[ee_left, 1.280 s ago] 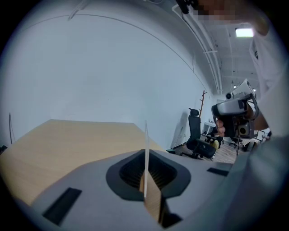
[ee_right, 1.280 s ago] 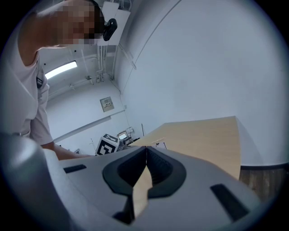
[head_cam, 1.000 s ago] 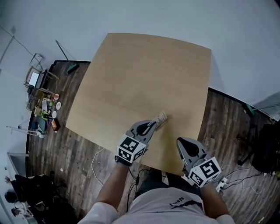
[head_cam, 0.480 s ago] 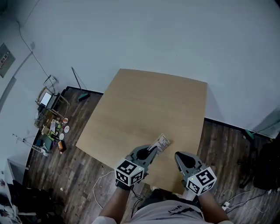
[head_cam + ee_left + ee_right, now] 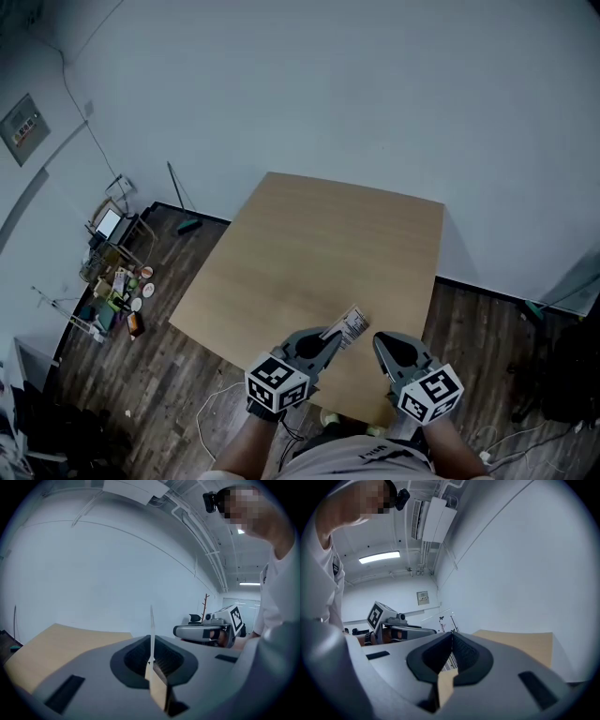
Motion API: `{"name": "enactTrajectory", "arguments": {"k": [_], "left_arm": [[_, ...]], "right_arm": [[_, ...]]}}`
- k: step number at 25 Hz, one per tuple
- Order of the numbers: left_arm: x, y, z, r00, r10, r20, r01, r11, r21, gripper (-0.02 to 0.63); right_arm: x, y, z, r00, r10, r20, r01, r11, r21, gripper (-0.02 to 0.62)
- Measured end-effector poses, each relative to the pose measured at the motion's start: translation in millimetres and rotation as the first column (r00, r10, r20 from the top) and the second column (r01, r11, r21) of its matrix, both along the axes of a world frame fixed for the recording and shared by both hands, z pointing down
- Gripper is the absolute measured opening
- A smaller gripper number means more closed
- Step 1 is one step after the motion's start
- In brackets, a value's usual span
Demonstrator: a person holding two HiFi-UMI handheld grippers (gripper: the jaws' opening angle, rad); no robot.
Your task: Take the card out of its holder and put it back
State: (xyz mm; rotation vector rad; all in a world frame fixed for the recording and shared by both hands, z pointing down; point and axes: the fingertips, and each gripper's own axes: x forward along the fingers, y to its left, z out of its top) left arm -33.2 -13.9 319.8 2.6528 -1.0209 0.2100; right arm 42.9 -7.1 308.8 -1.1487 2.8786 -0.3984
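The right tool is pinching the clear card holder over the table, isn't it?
Not quite. It is the left tool that is pinching the card holder over the table. The left gripper view shows the holder edge-on between that tool's jaws. The right tool has its jaws together with nothing between them.

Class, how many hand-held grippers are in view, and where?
2. The left hand-held gripper is over the table's near edge, shut on the card; the right hand-held gripper is just right of it, jaws together.
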Motion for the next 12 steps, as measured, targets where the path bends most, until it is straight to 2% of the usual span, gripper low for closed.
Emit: {"name": "enactTrajectory", "arguments": {"k": [12], "left_arm": [[-4.6,-1.3,4.2,1.0,-0.015,0.007,0.015,1.0,-0.011,0.026]], "right_arm": [[-2.8,-0.1,-3.0,1.0,0.0,-0.002,0.0,1.0,0.009,0.014]]}}
